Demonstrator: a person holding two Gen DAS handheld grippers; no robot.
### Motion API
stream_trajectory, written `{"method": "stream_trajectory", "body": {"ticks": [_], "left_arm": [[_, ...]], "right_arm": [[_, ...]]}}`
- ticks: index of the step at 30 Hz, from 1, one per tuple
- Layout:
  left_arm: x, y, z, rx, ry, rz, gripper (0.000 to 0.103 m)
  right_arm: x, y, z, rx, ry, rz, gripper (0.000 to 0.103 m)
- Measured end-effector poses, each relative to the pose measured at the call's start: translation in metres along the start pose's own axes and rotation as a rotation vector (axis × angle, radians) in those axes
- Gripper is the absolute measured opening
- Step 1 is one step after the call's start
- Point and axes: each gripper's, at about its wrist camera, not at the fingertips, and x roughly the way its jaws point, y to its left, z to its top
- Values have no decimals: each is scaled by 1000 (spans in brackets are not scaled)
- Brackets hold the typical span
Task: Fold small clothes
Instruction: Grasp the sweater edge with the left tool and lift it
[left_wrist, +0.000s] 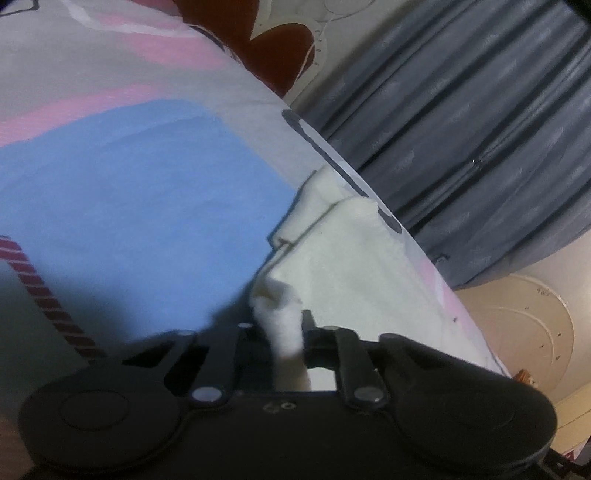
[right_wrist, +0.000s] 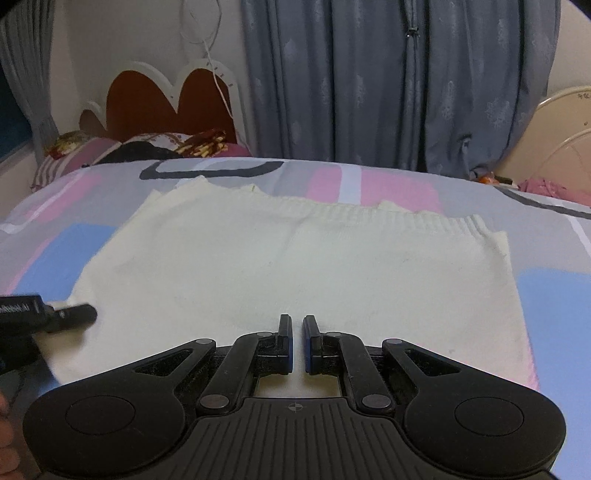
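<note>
- The cream knit garment (right_wrist: 280, 266) lies spread flat on the bed (right_wrist: 554, 295), which is covered by a sheet printed in pink, blue and grey patches; the ribbed hem runs along the garment's far edge at 12 o'clock in the right wrist view.
- Left gripper (left_wrist: 282, 332): jaws clamped on a bunched fold of the cream garment (left_wrist: 347, 266), the cloth standing up between them. The view is tilted strongly, with the bed edge running diagonally from 11 o'clock to 4 o'clock.
- In the right wrist view the left gripper (right_wrist: 75, 314) enters at 9 o'clock, low and roughly level, its tip on the garment's near left corner.
- Right gripper (right_wrist: 297, 325): held level and pointing straight across the garment toward 12 o'clock, positioned over the near edge at mid-width. Jaws are narrow, with a slim gap between the pads and no cloth visible between them.
- Whether the right gripper touches the fabric cannot be told.
- A grey curtain (right_wrist: 369, 81) hangs beyond the bed at 12 o'clock; a red and white headboard (right_wrist: 166, 96) stands at 10 o'clock.
</note>
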Motion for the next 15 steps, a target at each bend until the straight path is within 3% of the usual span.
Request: {"method": "stream_trajectory", "body": {"ticks": [5,8,9,11,15], "left_arm": [[-21,-13,-1,62,-70,-24,7],[-13,-7,-1,31,-34,3,10],[-9,-3,0,9,-19,16,17],[-4,4,2,-33,-1,9,19],[-3,1,4,-13,-5,-4,7]], "right_arm": [[0,-2,3,1,-13,11,7],[9,-3,1,-14,21,9,7],[11,-3,0,-22,26,8,7],[8,-3,2,-20,19,11,7],[10,-5,0,-13,21,19,7]]}}
